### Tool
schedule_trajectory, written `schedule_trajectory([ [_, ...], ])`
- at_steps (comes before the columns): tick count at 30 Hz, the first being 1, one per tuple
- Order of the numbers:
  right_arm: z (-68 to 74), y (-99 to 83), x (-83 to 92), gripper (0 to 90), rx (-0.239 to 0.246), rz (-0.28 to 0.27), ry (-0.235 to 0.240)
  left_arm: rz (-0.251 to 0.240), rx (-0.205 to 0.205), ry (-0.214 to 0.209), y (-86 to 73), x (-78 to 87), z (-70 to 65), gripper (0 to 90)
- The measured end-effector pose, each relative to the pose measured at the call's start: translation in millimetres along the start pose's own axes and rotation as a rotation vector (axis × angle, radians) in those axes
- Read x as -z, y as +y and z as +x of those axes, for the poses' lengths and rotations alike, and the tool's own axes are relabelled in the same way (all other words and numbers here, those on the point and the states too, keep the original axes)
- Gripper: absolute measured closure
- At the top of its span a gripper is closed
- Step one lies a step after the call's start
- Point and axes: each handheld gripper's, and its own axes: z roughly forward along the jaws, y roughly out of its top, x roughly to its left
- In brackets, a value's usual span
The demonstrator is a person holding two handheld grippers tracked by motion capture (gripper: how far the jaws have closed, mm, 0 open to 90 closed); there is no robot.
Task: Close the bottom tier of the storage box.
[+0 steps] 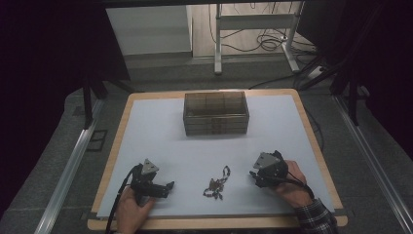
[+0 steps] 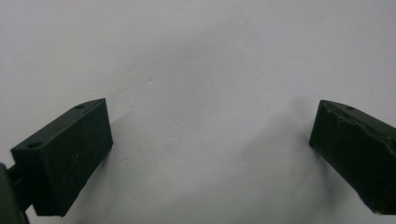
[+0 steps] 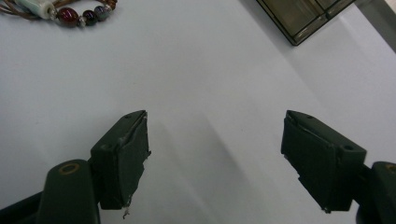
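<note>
The left gripper (image 1: 170,185) is resting at the surface's (image 1: 146,126) near left, fingers (image 2: 65,158) spread wide and empty. The beaded bracelet (image 1: 216,184) is lying between both grippers, seemingly awaiting pickup. The right gripper (image 1: 253,176) is waiting just right of it, fingers (image 3: 123,154) wide, holding nothing. The compartmented box (image 1: 216,113) behind is probably its destination. No readable writing is showing.

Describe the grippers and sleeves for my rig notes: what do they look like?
Both the left gripper and right gripper are black with blocky jaws, grey triangular top plates and trailing black cables. The right sleeve is dark plaid.
</note>
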Motion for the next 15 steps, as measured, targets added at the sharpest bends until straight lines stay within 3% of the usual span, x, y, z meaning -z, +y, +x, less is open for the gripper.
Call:
schedule_trajectory([
  [6,2.5,4.2,-1.9,23.2,0.033,0.006,-0.022,0.0,0.0,0.0,0.0,0.0,0.0,0.0],
  [15,10.2,13.8,-8.6,24.6,0.12,0.029,-0.085,0.0,0.0,0.0,0.0,0.0,0.0,0.0],
])
